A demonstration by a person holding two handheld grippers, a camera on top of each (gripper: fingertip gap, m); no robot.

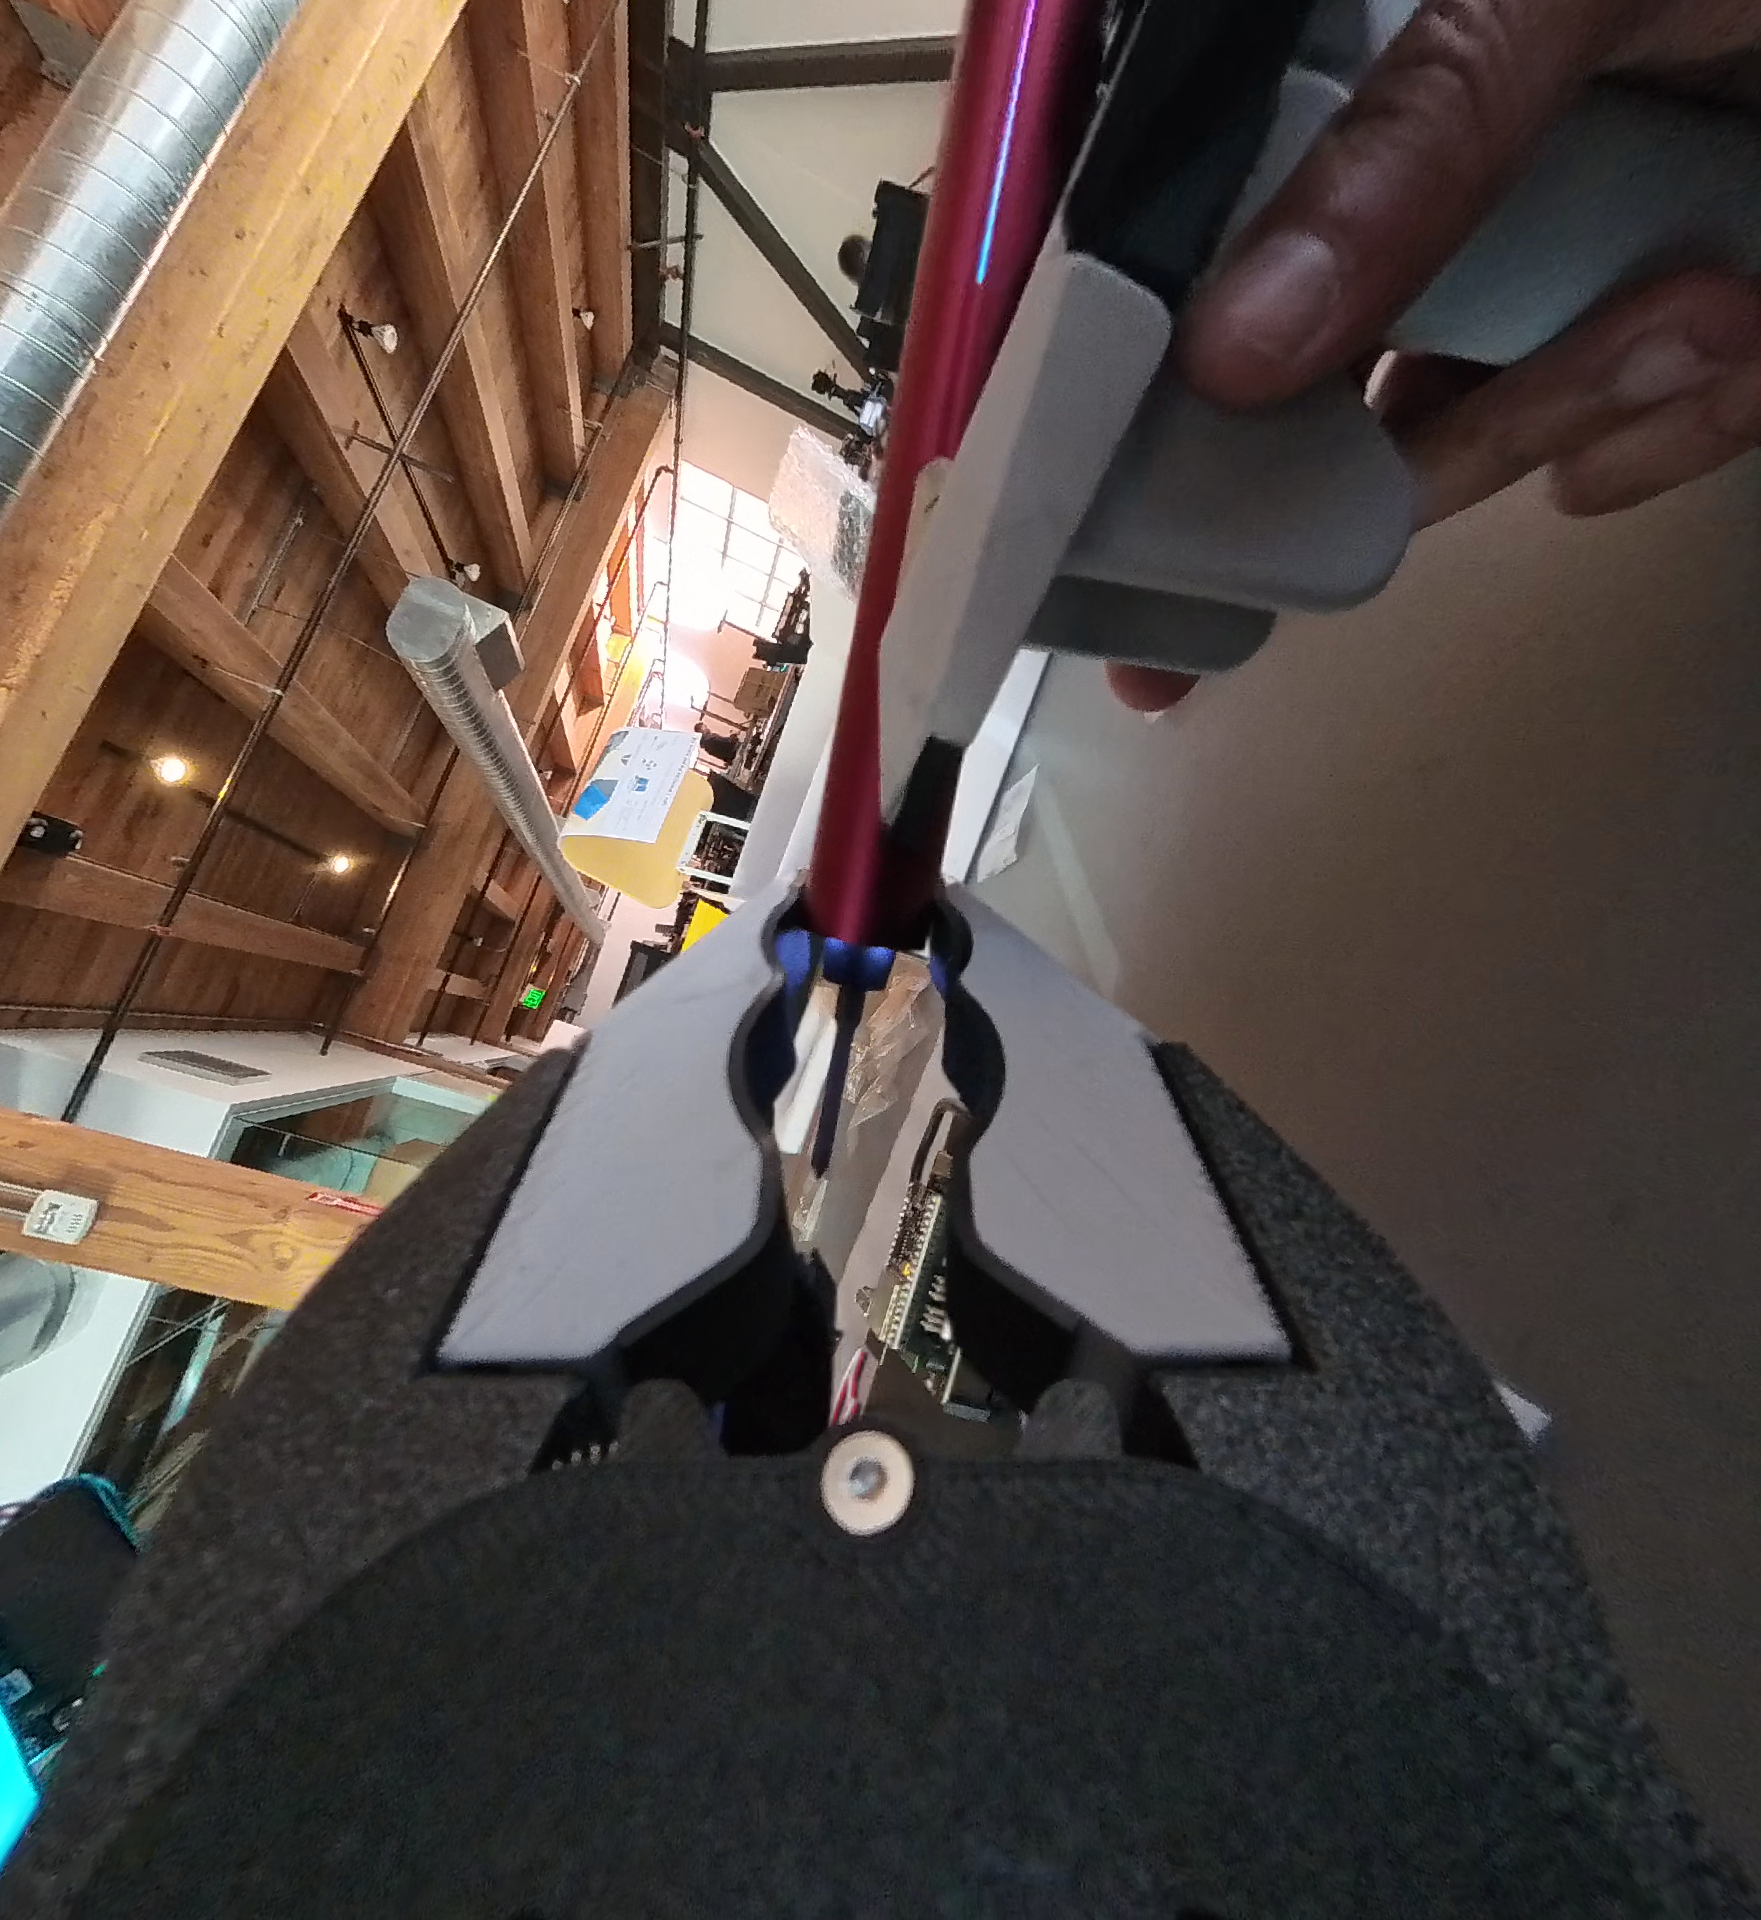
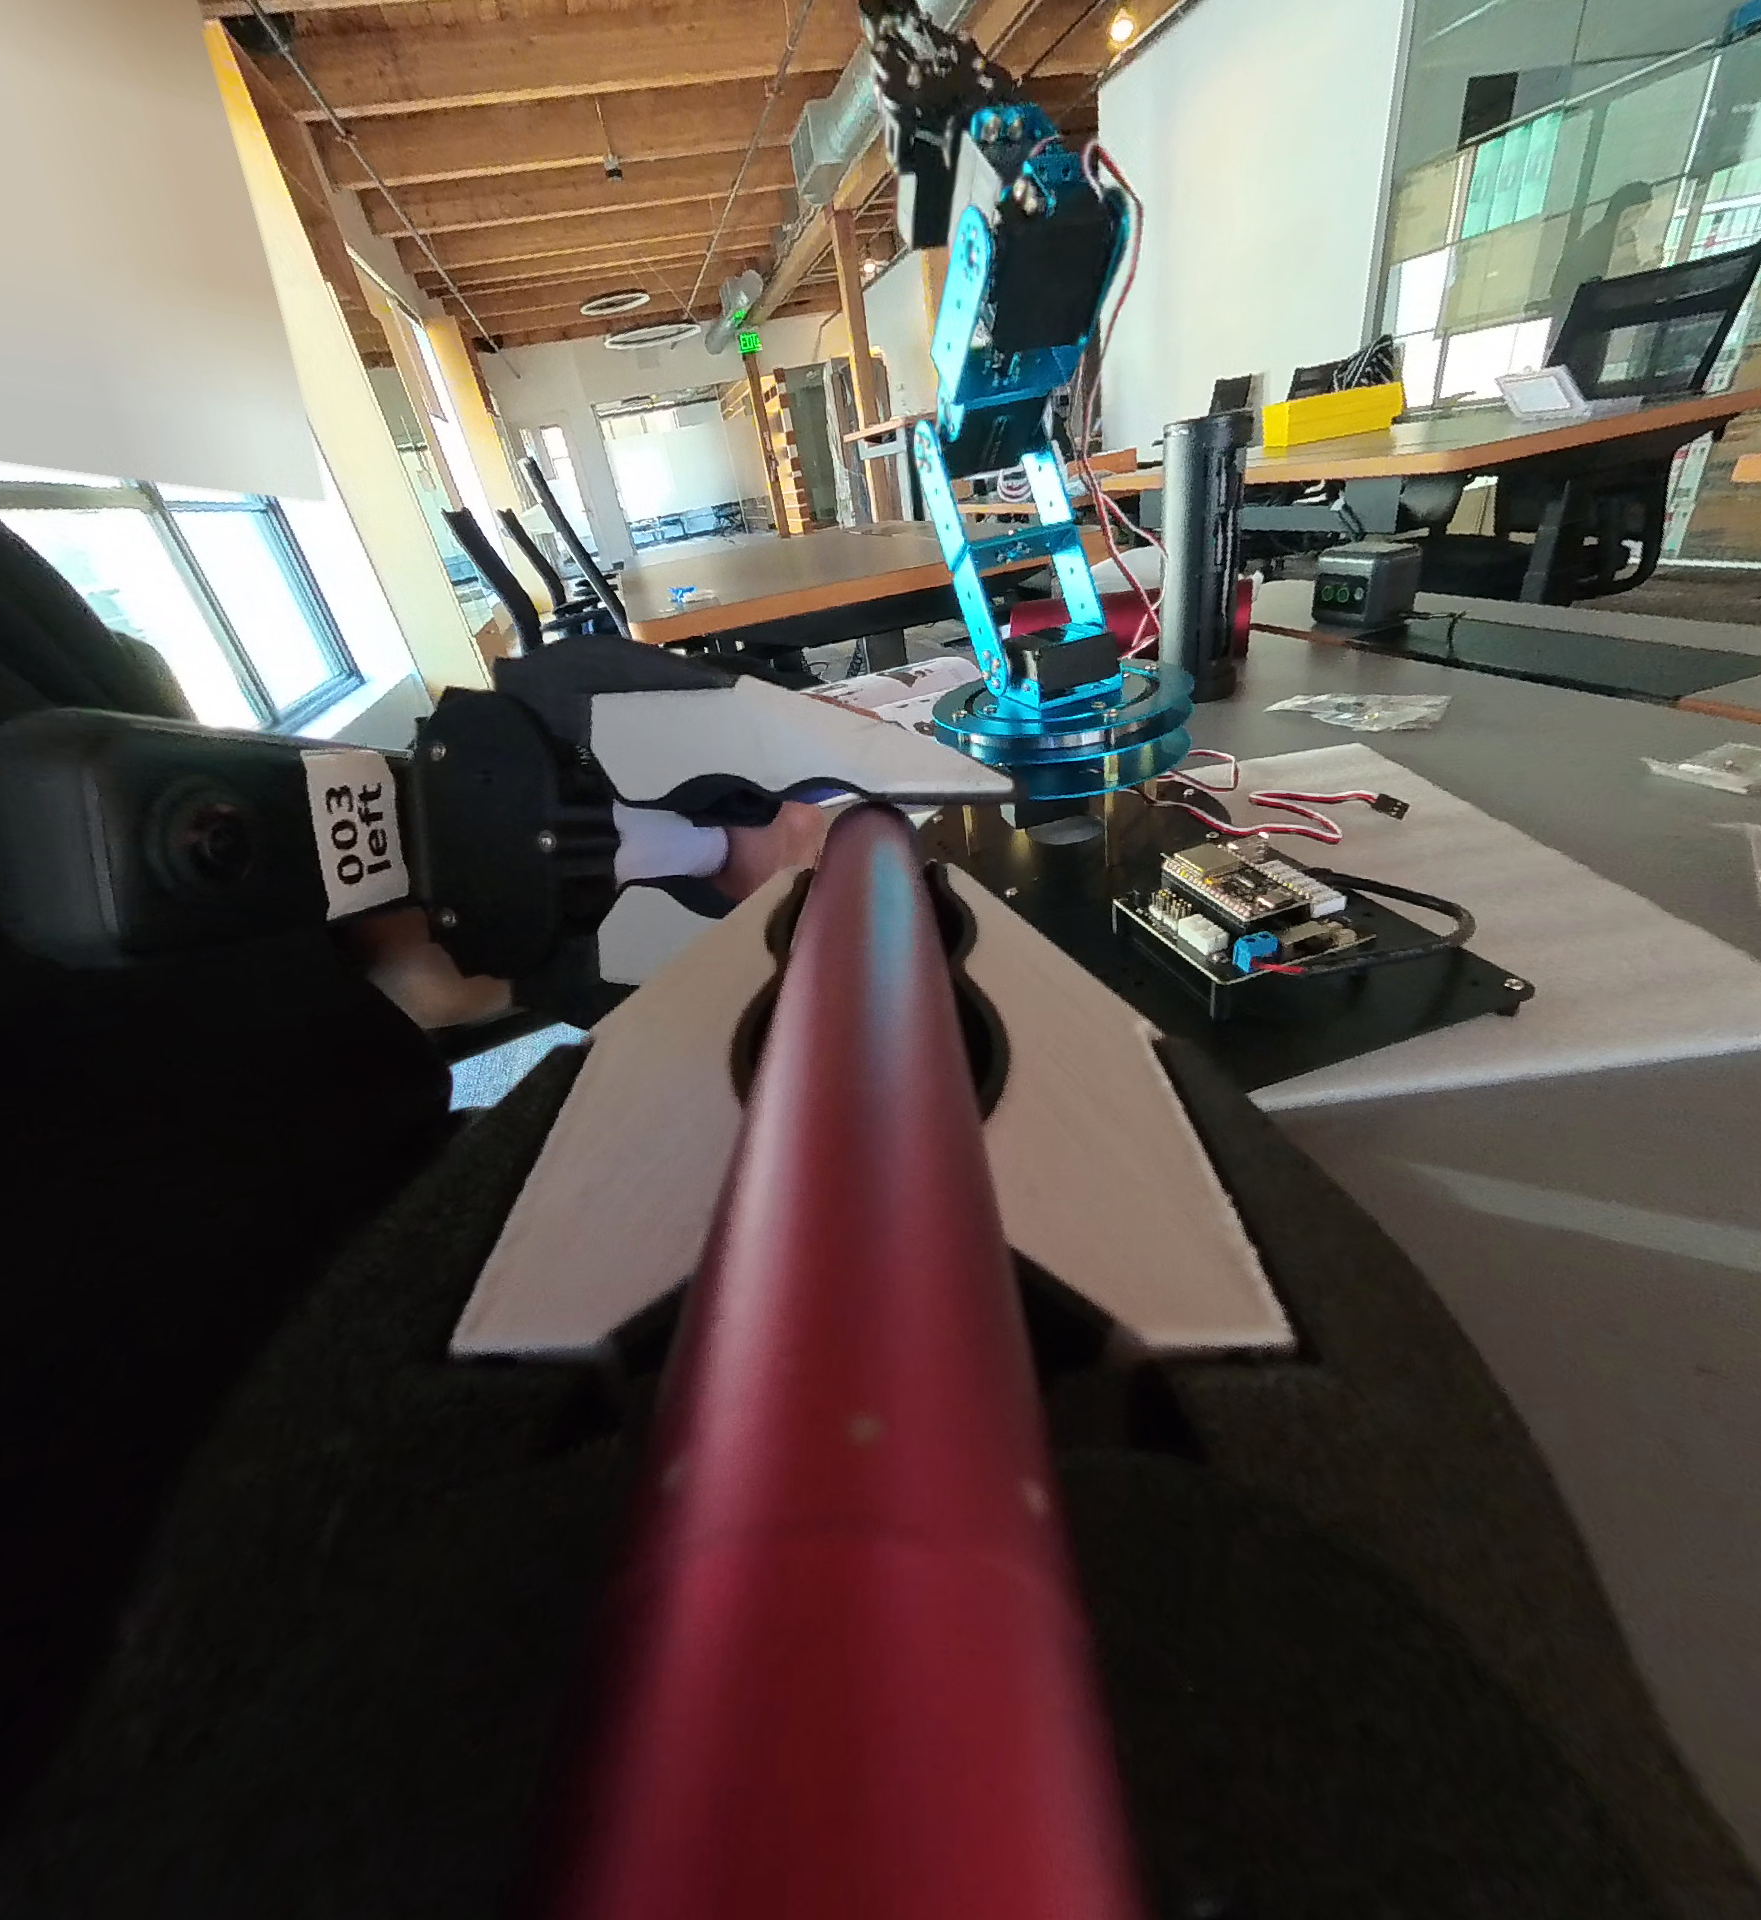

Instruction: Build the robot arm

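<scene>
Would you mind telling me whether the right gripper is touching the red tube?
Touching. In the right wrist view, the red tube runs between the right gripper's fingers, which close against its sides.

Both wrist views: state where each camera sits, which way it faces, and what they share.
Left wrist view: on the left gripper, tilted toward the timber ceiling; a hand shows.
Right wrist view: on the right gripper, facing across the grey table at the blue metal robot arm.
Shared: the long red metal handle, both grippers.
</scene>
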